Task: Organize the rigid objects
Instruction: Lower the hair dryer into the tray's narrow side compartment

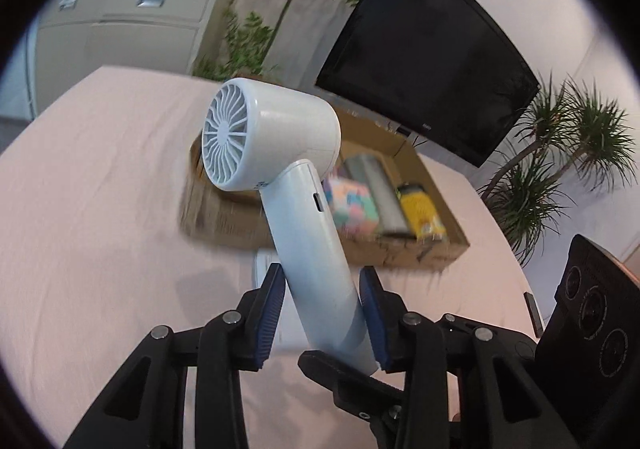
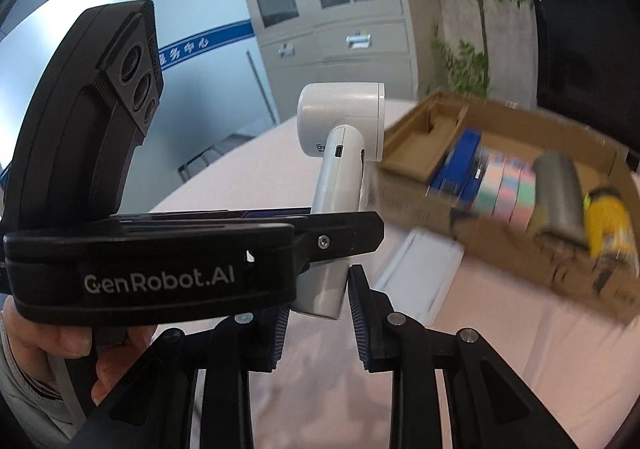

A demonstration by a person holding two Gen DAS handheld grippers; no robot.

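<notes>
We see the cardboard box (image 2: 516, 249) smeared by blur, its printing unreadable. The left gripper (image 2: 340, 237) hides the hair dryer's (image 2: 340, 169) lower handle, so the right gripper's (image 2: 320, 309) contact stays unclear.

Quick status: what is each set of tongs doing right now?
Left tongs: closed on the handle of the white hair dryer, which is lifted off the table.
Right tongs: closed on the bottom end of the same handle.

A glossy white plastic hair dryer (image 1: 276, 137) with a pale grey radial-slat grille fills centre frame before a brown cardboard box (image 1: 404, 253) on pale pink tablecloth (image 1: 100, 189).
</notes>
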